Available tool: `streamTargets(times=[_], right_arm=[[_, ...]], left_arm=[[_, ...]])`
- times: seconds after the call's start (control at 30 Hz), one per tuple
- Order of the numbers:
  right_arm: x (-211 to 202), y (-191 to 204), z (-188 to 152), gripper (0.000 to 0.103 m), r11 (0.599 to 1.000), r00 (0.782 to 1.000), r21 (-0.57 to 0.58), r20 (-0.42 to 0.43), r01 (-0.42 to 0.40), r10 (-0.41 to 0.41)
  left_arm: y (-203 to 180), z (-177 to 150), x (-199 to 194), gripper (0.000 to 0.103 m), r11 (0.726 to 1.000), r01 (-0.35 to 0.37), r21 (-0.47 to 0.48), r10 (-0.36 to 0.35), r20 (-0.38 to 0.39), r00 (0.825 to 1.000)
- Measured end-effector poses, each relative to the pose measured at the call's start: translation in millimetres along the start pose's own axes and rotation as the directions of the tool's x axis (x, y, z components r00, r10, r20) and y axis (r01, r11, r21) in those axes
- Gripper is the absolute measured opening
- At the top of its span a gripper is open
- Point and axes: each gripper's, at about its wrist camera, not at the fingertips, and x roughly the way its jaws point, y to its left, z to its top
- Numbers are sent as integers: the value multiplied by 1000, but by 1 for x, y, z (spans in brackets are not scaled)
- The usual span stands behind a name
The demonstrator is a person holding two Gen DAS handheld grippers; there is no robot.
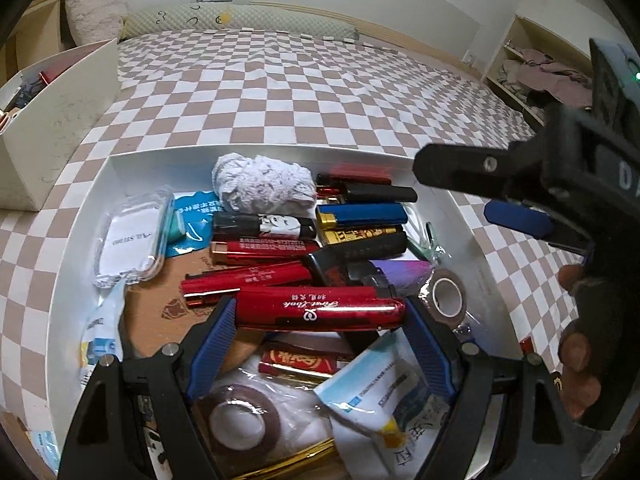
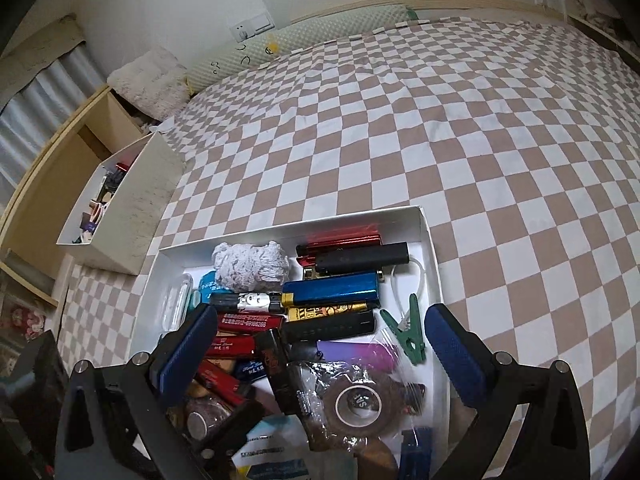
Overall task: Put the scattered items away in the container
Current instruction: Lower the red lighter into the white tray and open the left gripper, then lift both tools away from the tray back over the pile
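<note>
A white shallow tray (image 1: 120, 160) (image 2: 428, 232) lies on the checked bedspread and holds several lighters, tape rolls, packets and a crumpled tissue (image 1: 262, 184) (image 2: 250, 264). My left gripper (image 1: 318, 316) is shut on a red lighter (image 1: 320, 307), held by its two ends just above the tray's contents. My right gripper (image 2: 320, 340) is open and empty above the tray; it also shows in the left wrist view (image 1: 480, 188) at the right, over the tray's far right corner. A green clip (image 2: 408, 330) lies between its fingers.
A taller cream box (image 1: 60, 120) (image 2: 128, 208) with small items stands to the left of the tray. A long pillow (image 1: 240, 20) lies along the far edge of the bed. Shelves with clothes (image 1: 540, 72) stand at the right.
</note>
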Motion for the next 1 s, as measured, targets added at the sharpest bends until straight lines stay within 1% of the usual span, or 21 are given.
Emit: streamTargets(times=[0.1,0.13,0.2,0.33,0.63,0.93,1.0], right_arm=[[-1,2,0,103,1000,1000,-5,0,-7,7],[-1,3,-1,103,1000,1000,-8,-1,-8,8],[-1,3,-2,103,1000,1000,-9,0,-11,11],[-3,1,-7,103,1000,1000,5,-1,-25,25],[-10,-3,-17,103,1000,1000,3,-7,-4,4],[-29,5,-24,103,1000,1000,-17,14,6,-6],[-34,7,-26,103,1000,999,-18,31,14,-13]], left_arm=[[-1,0,3,83,1000,6,-2,-6,-5,1000],[0,0,3,87,1000,5,-4,-5,-5,1000],[2,0,2,103,1000,-16,-10,16,6,1000],[6,0,-5,103,1000,-21,-18,22,24,999],[10,-1,-19,103,999,-42,-18,43,37,998],[15,2,-35,103,998,-68,-19,69,51,996],[17,4,-39,103,997,-69,-22,71,51,996]])
